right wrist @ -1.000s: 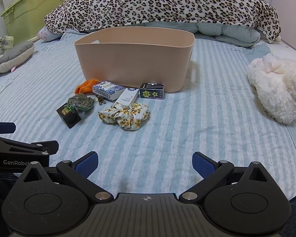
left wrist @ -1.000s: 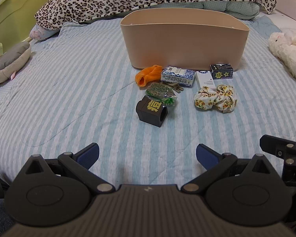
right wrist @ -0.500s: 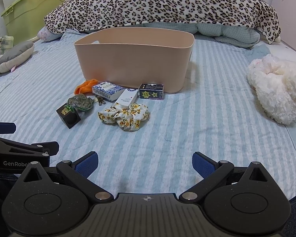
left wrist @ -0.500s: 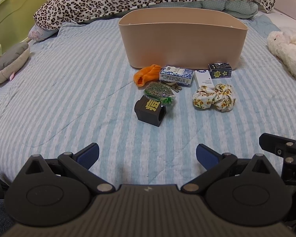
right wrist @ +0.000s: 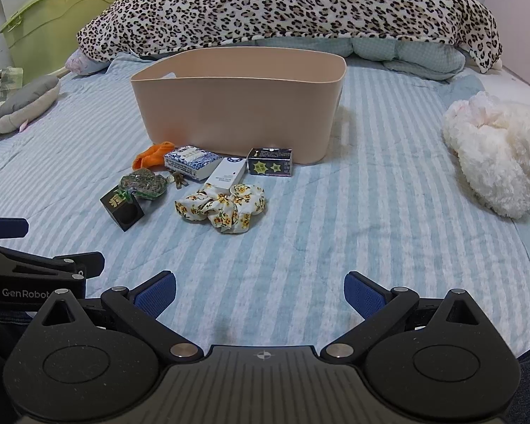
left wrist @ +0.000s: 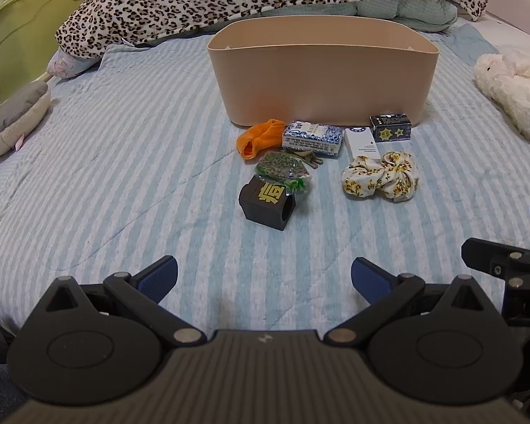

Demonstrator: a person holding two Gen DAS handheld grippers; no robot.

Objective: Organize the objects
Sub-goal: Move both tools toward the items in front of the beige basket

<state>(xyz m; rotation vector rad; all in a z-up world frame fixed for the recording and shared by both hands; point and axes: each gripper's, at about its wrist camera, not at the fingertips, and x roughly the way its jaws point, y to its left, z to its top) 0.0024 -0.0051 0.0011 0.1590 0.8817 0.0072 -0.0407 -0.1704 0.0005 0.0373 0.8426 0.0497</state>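
Small items clustered on the bed before the beige bin [left wrist: 321,81], none inside that can be seen.
Black cube [left wrist: 268,206] nearest; floral scrunchie [right wrist: 222,205] to its right. Left tongs [left wrist: 263,277] and right tongs [right wrist: 259,291] level, low, well short of them, both spread wide, empty.

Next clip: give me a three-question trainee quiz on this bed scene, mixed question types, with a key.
1. True or false: the left tool holds the floral scrunchie.
2. Which item lies nearest the left tool: A) orange cloth B) black cube C) star-printed box?
3. Fill in: the small items lie in front of the beige ____.

Key: 1 false, both tools are open and empty, the right tool too; 2 B; 3 bin.
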